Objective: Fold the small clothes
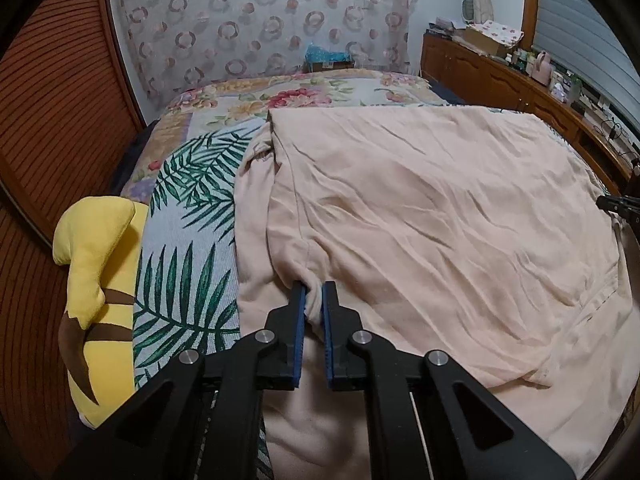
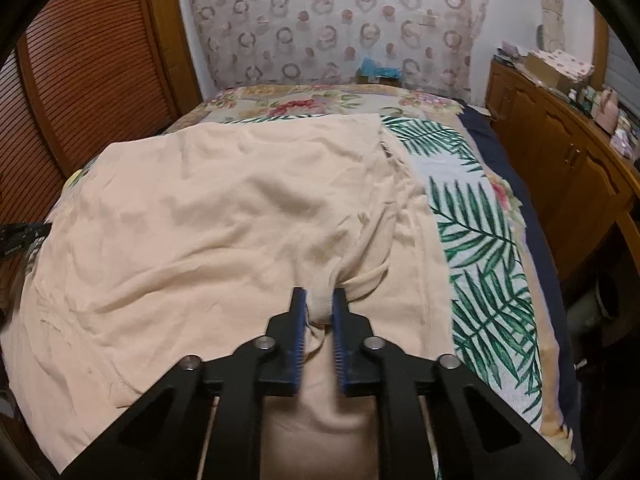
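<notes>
A pale peach garment (image 1: 420, 208) lies spread and wrinkled across the bed, and the right wrist view shows the same garment (image 2: 208, 216) from its other side. My left gripper (image 1: 314, 290) is shut on a bunched fold at the garment's near left edge, with cloth pinched between its blue pads. My right gripper (image 2: 319, 296) is shut on a gathered fold at the garment's near right edge. In the left wrist view the right gripper's tip (image 1: 616, 204) shows at the far right, and in the right wrist view the left gripper's tip (image 2: 24, 236) shows at the far left.
The bed carries a palm-leaf and floral cover (image 1: 188, 248). A yellow plush toy (image 1: 100, 280) lies at the bed's left edge. A slatted wooden wardrobe (image 2: 92, 72) stands on the left, and a wooden cabinet (image 2: 560, 152) topped with clutter stands on the right. A patterned curtain (image 1: 272, 20) hangs behind.
</notes>
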Action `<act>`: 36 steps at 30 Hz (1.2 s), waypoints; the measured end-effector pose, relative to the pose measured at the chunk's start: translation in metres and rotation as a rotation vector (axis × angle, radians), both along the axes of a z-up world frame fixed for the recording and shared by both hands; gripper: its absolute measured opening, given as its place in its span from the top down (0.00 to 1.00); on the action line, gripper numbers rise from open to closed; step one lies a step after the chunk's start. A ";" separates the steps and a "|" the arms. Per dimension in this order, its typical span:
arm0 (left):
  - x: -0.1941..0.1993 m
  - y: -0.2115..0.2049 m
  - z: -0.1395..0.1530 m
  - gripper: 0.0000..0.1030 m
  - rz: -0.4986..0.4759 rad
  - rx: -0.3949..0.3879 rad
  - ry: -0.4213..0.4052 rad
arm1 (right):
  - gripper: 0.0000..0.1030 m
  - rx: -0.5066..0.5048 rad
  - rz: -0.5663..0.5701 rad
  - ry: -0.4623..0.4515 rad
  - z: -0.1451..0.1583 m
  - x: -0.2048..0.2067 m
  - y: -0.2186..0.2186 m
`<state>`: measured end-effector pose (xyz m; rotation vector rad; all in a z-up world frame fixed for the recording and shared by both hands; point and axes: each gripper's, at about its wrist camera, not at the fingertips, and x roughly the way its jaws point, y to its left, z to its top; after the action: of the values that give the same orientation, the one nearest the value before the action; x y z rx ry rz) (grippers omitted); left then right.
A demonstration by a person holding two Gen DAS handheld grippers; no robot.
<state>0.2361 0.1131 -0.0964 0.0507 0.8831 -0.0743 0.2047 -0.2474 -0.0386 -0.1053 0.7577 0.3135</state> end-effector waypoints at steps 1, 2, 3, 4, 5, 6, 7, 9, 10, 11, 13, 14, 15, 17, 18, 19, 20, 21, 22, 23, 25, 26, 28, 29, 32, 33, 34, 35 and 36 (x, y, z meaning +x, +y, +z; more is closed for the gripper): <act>-0.001 0.000 0.002 0.93 0.002 -0.003 -0.010 | 0.90 -0.008 0.002 -0.008 0.003 0.000 0.002; -0.003 0.000 0.006 0.93 0.004 -0.006 -0.023 | 0.90 -0.007 0.005 -0.013 0.005 -0.001 0.002; -0.004 0.001 0.008 0.93 0.003 -0.010 -0.032 | 0.91 -0.004 0.008 -0.023 0.007 -0.003 0.002; -0.005 0.001 0.012 0.94 0.003 -0.016 -0.045 | 0.91 0.001 0.006 -0.039 0.011 -0.005 0.001; -0.007 0.000 0.017 0.94 0.004 -0.020 -0.060 | 0.91 0.008 0.006 -0.050 0.014 -0.007 0.000; -0.009 0.000 0.022 0.94 0.003 -0.025 -0.071 | 0.92 0.016 0.007 -0.062 0.017 -0.008 -0.001; -0.010 0.000 0.025 0.94 -0.002 -0.032 -0.078 | 0.92 0.022 0.007 -0.076 0.021 -0.010 -0.002; -0.013 0.000 0.033 0.94 -0.006 -0.035 -0.098 | 0.92 0.028 0.013 -0.095 0.025 -0.015 -0.003; -0.016 -0.002 0.038 0.95 -0.014 -0.037 -0.109 | 0.92 0.031 0.018 -0.108 0.028 -0.017 -0.003; -0.018 -0.003 0.042 0.95 -0.018 -0.038 -0.118 | 0.92 0.034 0.022 -0.118 0.031 -0.020 -0.004; -0.023 -0.004 0.049 0.95 -0.025 -0.041 -0.137 | 0.93 0.037 0.030 -0.137 0.037 -0.025 -0.004; -0.025 -0.004 0.053 0.95 -0.028 -0.047 -0.148 | 0.93 0.040 0.035 -0.146 0.041 -0.027 -0.004; -0.029 -0.004 0.059 0.95 -0.029 -0.052 -0.164 | 0.93 0.043 0.040 -0.156 0.045 -0.031 -0.005; -0.034 -0.003 0.068 0.95 -0.031 -0.065 -0.186 | 0.93 0.045 0.050 -0.174 0.051 -0.037 -0.006; -0.038 -0.003 0.073 0.95 -0.031 -0.072 -0.200 | 0.93 0.047 0.055 -0.181 0.053 -0.040 -0.007; -0.042 -0.003 0.078 0.95 -0.034 -0.079 -0.210 | 0.93 0.049 0.060 -0.192 0.057 -0.045 -0.008; -0.045 -0.003 0.081 0.95 -0.037 -0.082 -0.217 | 0.93 0.050 0.063 -0.199 0.058 -0.047 -0.010; -0.051 -0.004 0.086 0.95 -0.037 -0.083 -0.231 | 0.93 0.052 0.069 -0.206 0.061 -0.052 -0.011; -0.056 -0.004 0.088 0.95 -0.041 -0.087 -0.238 | 0.93 0.052 0.085 -0.193 0.063 -0.056 -0.013; -0.060 -0.004 0.090 0.95 -0.044 -0.092 -0.243 | 0.93 0.055 0.091 -0.198 0.065 -0.062 -0.015; -0.069 -0.003 0.095 0.95 -0.045 -0.106 -0.259 | 0.93 0.055 0.108 -0.209 0.063 -0.071 -0.018; -0.075 -0.001 0.098 0.95 -0.046 -0.116 -0.268 | 0.93 0.055 0.123 -0.216 0.063 -0.076 -0.020; -0.089 0.003 0.104 0.95 -0.047 -0.136 -0.289 | 0.93 0.053 0.137 -0.219 0.063 -0.086 -0.022; -0.095 0.004 0.107 0.95 -0.048 -0.143 -0.297 | 0.93 0.055 0.142 -0.219 0.064 -0.089 -0.023; -0.115 0.013 0.119 0.95 -0.040 -0.152 -0.324 | 0.93 0.063 0.160 -0.225 0.067 -0.101 -0.031; -0.120 0.014 0.121 0.95 -0.037 -0.153 -0.329 | 0.93 0.064 0.164 -0.228 0.070 -0.105 -0.034; -0.128 0.019 0.126 0.95 -0.033 -0.160 -0.339 | 0.93 0.067 0.171 -0.235 0.074 -0.111 -0.037; -0.134 0.021 0.129 0.95 -0.031 -0.163 -0.344 | 0.93 0.071 0.176 -0.243 0.077 -0.118 -0.038; -0.140 0.024 0.132 0.95 -0.028 -0.164 -0.350 | 0.93 0.075 0.181 -0.249 0.081 -0.126 -0.041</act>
<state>0.0960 0.1369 0.0358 -0.0759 0.5241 -0.1592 0.0789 -0.2888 0.0426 -0.1398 0.4893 0.4905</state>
